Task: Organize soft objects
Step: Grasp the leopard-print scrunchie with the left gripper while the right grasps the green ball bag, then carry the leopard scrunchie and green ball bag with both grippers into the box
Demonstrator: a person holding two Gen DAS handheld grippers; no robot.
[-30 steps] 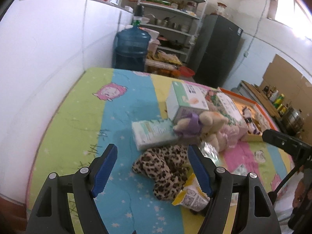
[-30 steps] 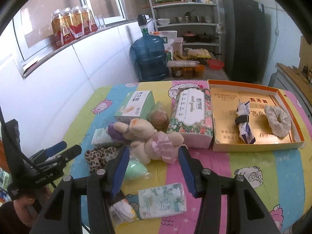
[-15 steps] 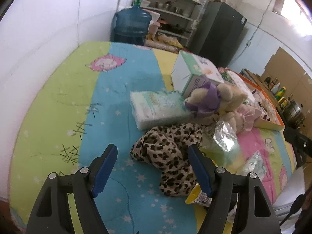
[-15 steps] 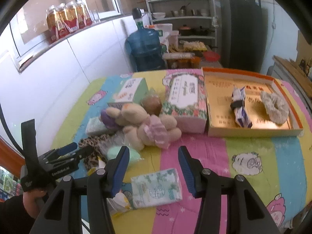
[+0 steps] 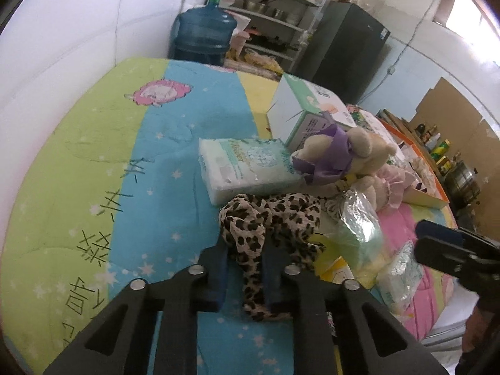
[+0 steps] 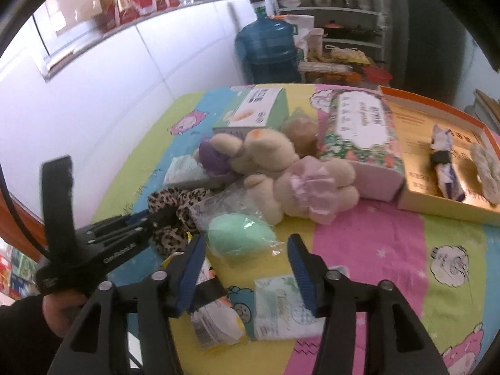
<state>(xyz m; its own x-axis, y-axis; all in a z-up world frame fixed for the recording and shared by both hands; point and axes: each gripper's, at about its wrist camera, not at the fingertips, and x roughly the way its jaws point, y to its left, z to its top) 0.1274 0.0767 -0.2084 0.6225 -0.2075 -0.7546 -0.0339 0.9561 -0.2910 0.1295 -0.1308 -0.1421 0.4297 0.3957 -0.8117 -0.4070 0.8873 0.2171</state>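
My left gripper (image 5: 245, 250) is shut on a leopard-print cloth (image 5: 275, 218) that lies on the striped cartoon sheet (image 5: 131, 168); the same cloth (image 6: 170, 201) and left gripper (image 6: 162, 215) show in the right wrist view. A tan plush bear with a purple bow and pink dress (image 6: 281, 168) lies behind the cloth. A bagged green sponge egg (image 6: 239, 234) sits in front of the bear. My right gripper (image 6: 247, 243) is open and empty, above the green egg and a tissue pack (image 6: 281, 306).
An orange box (image 6: 437, 115) at the right holds a fluffy scrunchie (image 6: 484, 168) and a small pack. A floral tissue box (image 6: 359, 131), a white-green carton (image 6: 256, 109), a soft tissue pack (image 5: 247, 165) and a snack packet (image 6: 215, 322) lie around. A water jug (image 5: 203, 34) stands behind.
My left gripper has moved forward and down and shut on the leopard-print cloth. My right gripper has moved closer to the table, still open.
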